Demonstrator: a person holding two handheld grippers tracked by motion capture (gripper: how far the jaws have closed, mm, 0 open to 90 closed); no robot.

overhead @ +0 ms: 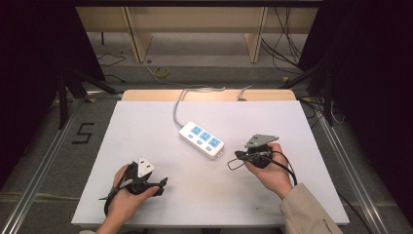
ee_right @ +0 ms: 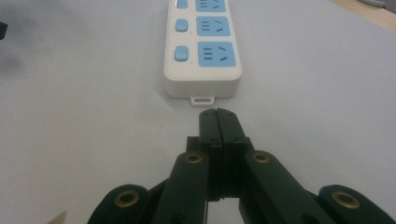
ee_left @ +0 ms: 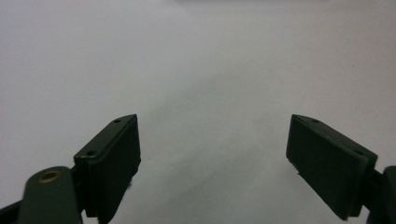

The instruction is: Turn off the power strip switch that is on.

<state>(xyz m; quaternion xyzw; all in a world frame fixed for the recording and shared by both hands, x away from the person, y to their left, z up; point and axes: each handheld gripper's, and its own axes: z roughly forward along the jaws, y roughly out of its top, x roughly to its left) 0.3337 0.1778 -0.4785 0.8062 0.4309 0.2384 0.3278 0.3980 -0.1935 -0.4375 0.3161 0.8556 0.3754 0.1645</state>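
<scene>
Here right gripper [ee_right: 217, 114] points at power strip [ee_right: 202, 49]

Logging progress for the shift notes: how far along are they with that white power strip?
Nothing looks done: the white power strip with blue sockets lies untouched and nothing is plugged in. In hand: the right gripper, shut and empty, points at its near end. The left gripper hangs open over bare table. Everything remains.

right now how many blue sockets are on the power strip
3, in a row along the power strip: one at its cable end, one mid-strip, one nearest the right hand-held gripper.
</scene>
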